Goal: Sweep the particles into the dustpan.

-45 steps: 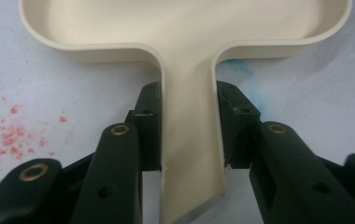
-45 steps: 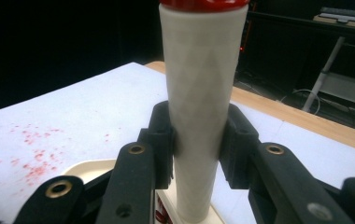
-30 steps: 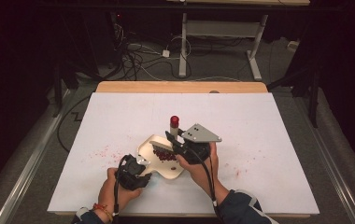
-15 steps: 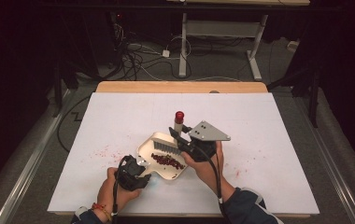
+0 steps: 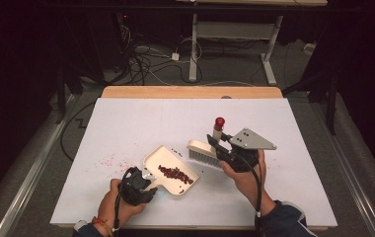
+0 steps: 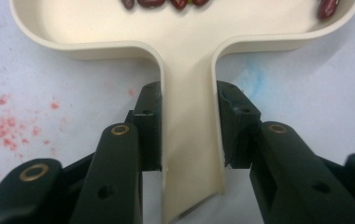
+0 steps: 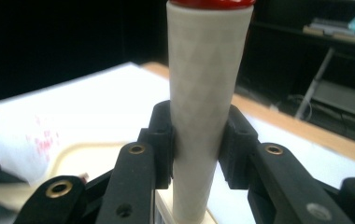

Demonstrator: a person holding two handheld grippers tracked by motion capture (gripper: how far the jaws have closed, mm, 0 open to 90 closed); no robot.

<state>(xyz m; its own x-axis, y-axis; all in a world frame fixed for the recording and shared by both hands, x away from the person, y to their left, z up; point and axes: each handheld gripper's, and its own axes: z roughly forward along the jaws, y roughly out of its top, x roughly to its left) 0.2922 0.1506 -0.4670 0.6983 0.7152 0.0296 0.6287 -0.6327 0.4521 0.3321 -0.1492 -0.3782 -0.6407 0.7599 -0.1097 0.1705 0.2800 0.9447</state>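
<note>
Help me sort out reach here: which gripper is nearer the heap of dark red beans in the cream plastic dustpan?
Left. The left gripper clamps the dustpan handle beside the beans; the right gripper holds the brush off the pan.

Dustpan (image 5: 171, 174), brush (image 5: 206, 151) block table (image 5: 126, 123) centre; far half free.

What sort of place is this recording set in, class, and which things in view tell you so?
Probably a lab or workshop: a white-covered work table under dark surroundings, loose black cables on the floor behind it, and a white metal desk frame beyond.
</note>
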